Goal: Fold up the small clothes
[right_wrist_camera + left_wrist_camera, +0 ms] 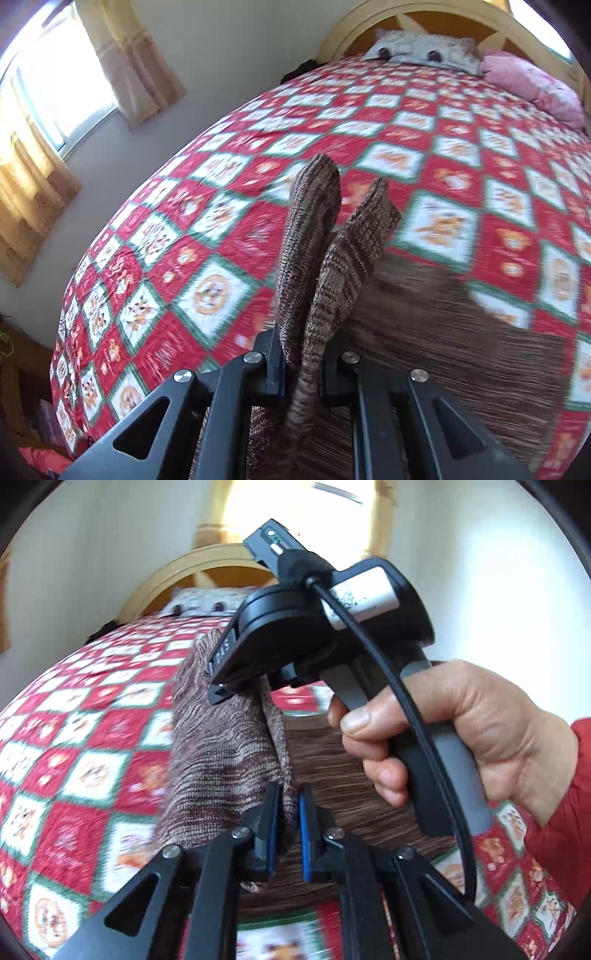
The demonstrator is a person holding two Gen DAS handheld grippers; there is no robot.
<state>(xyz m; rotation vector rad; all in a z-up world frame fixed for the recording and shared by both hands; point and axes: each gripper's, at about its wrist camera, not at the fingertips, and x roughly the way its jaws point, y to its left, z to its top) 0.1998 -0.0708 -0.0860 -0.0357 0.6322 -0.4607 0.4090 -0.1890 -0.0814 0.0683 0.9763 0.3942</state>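
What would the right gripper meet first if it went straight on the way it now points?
Probably the brown knit garment itself: the right gripper is shut on it, and its raised folds stand directly ahead. Beyond them lies the red patchwork bedspread. How far off that is stays unclear.

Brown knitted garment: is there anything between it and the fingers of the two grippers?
Nothing visible. The left gripper is shut directly on a fold of the brown knitted garment, and the right gripper is shut on another raised fold of it.
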